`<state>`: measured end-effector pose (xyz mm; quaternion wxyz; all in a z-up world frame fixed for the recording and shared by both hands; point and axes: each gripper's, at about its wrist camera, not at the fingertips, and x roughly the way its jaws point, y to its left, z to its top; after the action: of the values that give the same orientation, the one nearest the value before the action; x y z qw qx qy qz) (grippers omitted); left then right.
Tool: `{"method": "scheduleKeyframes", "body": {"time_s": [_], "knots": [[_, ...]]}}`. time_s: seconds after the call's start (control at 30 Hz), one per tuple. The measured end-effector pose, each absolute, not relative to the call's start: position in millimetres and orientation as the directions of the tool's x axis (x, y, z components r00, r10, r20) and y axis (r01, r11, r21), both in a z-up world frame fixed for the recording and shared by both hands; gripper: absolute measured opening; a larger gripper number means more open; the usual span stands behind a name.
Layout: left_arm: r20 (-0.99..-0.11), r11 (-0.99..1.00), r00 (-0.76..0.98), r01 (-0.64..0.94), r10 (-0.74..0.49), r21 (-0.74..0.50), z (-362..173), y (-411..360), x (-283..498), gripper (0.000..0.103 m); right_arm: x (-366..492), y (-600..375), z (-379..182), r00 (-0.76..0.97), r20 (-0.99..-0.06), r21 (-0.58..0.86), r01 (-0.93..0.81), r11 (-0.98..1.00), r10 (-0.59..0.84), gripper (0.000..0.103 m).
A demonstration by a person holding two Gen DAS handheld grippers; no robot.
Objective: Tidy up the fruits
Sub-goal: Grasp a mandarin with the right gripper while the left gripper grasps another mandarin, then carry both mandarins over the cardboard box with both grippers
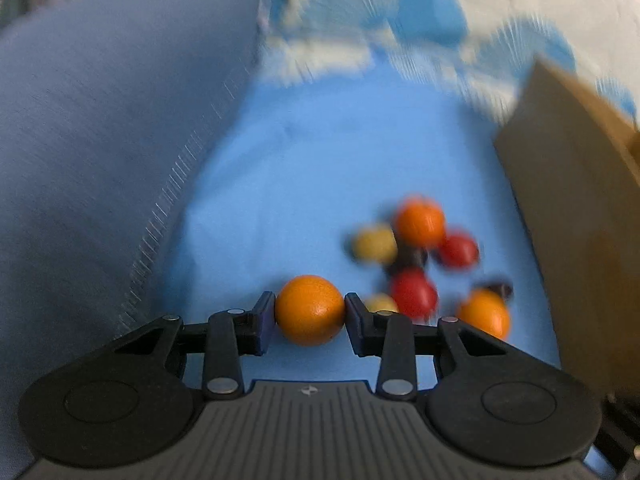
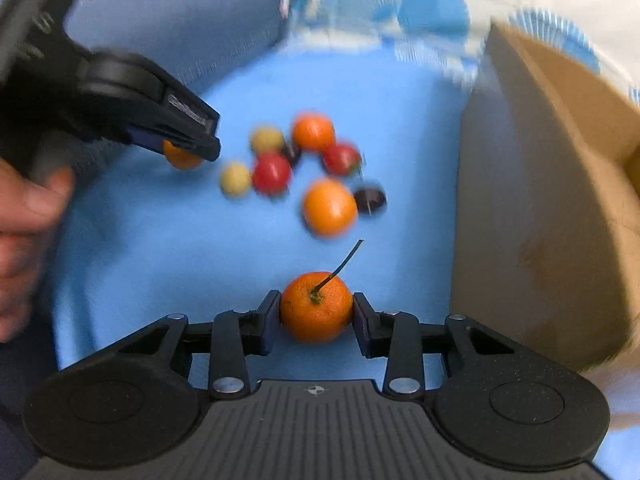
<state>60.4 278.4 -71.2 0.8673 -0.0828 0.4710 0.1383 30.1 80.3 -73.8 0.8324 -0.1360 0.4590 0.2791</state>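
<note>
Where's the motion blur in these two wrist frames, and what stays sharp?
Left wrist: left gripper and its orange sharp; loose fruit pile, sheet and cardboard box smeared. Right wrist: right gripper and stemmed orange sharp; background fruit and box blurred; fisheye bends the edges.

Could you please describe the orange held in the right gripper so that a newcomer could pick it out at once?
Start at the cardboard box on the blue cloth; just left of its near corner, the right gripper is shut on an orange. Unlike the other oranges, it carries a long thin stem.
</note>
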Motion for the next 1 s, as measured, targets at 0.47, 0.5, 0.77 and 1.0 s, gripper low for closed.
{"method": "scheduleKeyframes", "body": {"time_s": [0.47,0.5,0.77,1.0], "knots": [[-0.617,0.957,0.761,-0.288,0.202,-0.042,-9.7,249.2,13.3,0.041,10.1,53.8,-10.6,0.582,-0.647,0.08,-0.591,0.802,0.493,0.039],[-0.604,0.959,0.772,-0.281,0.198,-0.044,-3.5,245.0,10.5,0.041,7.5,49.3,-3.3,0.601,-0.624,0.072,-0.592,0.803,0.499,0.039],[-0.467,0.981,0.867,-0.194,0.177,0.011,50.0,197.0,-13.7,0.041,8.2,-23.0,54.3,0.744,-0.44,0.068,-0.531,0.845,0.503,0.039],[-0.368,0.994,0.924,-0.086,0.104,0.065,75.0,139.7,-19.5,0.041,39.8,-114.4,96.2,0.853,-0.334,0.029,-0.415,0.909,0.4,0.039]]}}
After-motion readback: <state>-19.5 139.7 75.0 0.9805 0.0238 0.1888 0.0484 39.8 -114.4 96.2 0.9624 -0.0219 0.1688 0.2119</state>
